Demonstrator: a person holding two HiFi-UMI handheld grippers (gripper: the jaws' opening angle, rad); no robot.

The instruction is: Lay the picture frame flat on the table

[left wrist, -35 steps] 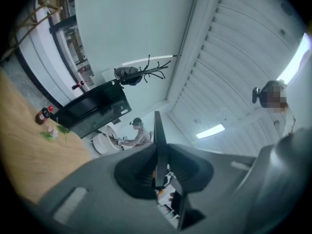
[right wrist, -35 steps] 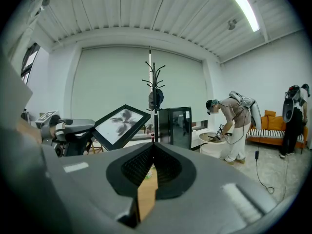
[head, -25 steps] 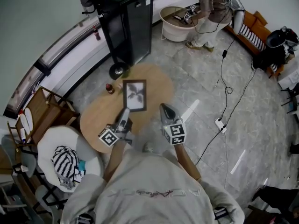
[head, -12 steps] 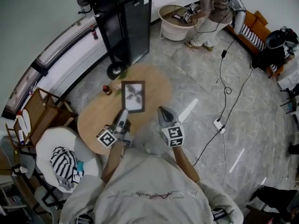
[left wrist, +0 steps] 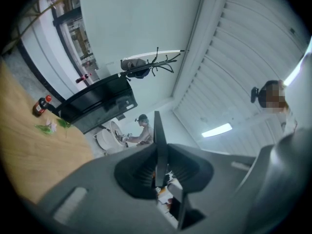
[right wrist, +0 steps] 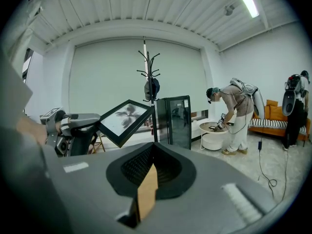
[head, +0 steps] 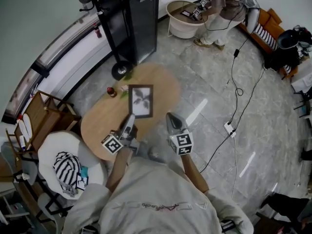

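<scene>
The left gripper (head: 130, 117) was clamped on the picture frame (head: 141, 100). Its own view showed the frame's (left wrist: 158, 140) thin dark edge standing upright between the two jaws, pinched near one border. That hold looked chosen so the person could swing the glass face down without touching it. From where the right gripper looked on, the frame (right wrist: 124, 120) hung out past the left gripper (right wrist: 97, 123), tilted, with its leaf print facing up and across toward the right hand. I judged it was not yet flat. Whether its low corner already touched the wood I could not tell, as the gripper's body hid that spot. The right gripper (head: 169, 115) was held just beside the frame's near corner, apart from it. Its jaws were drawn together to a point with nothing between them, so it seemed to be waiting to steady or nudge the frame if needed. The frame sat over the far middle of the oval wooden table (head: 100, 123), directly ahead of the left gripper and slightly ahead and to the left of the right one. A small red-capped bottle (head: 111, 91) and some green leaves (head: 126, 88) lay near the frame's far left side. I thought that was close enough to be worth minding when the frame came down. Beyond the table stood a tall black cabinet (head: 131, 18), and another person (head: 224, 4) bent over a round white table well apart from all this.
</scene>
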